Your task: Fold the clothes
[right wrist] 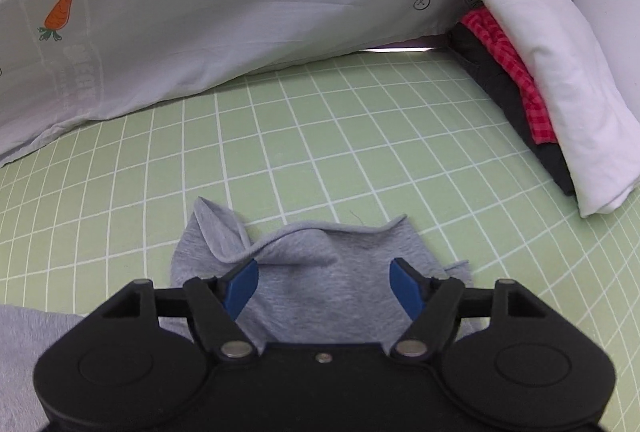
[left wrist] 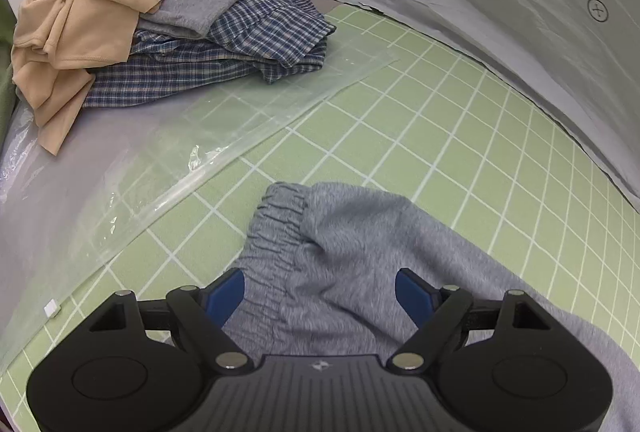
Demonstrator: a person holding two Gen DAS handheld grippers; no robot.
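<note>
Grey marl jersey garment with elastic waistband (left wrist: 320,232) is laid on the green gridded cutting mat (left wrist: 460,119); left gripper (left wrist: 319,292) is held spread over the waistband, right gripper (right wrist: 324,286) spread over a rumpled hem, likely positioned for a pinch; nothing is clamped; unfolded heap of beige, grey and plaid clothes (left wrist: 160,15) is seen far left, folded white, red-check and black stack (right wrist: 540,83) far right; mat between is unobstructed.
</note>
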